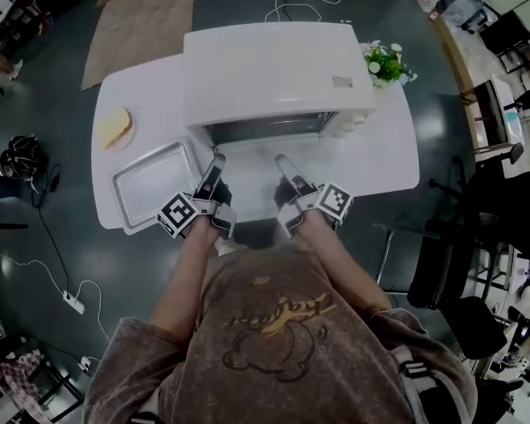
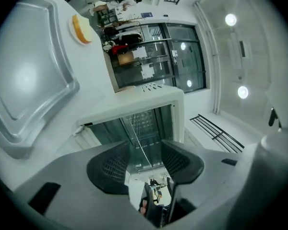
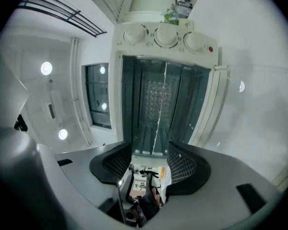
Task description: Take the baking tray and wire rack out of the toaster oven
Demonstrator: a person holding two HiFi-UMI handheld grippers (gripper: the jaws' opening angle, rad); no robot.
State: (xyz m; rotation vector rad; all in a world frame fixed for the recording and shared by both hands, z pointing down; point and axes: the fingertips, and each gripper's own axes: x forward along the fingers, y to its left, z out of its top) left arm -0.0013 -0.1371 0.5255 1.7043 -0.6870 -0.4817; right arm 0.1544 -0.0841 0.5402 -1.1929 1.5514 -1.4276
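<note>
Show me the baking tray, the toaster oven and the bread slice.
baking tray point(image 1: 152, 184): head view, its flat bottom.
toaster oven point(image 1: 265, 64): head view, its white top.
bread slice point(image 1: 117, 128): head view, its middle.

A: Wearing what?
B: Faded brown tee point(image 1: 278, 360), yellowish cartoon bear point(image 1: 278, 329) printed on the front, loose short sleeves point(image 1: 128, 360).
A: And the tools?
B: Left gripper point(image 1: 217, 161) and right gripper point(image 1: 283, 161), both pale grey. Topped with black-and-white marker cubes point(image 1: 178, 214). Tipped with dark mesh-textured pads point(image 2: 108, 169). Dark rectangular slots point(image 2: 44, 196) set into each body.
</note>
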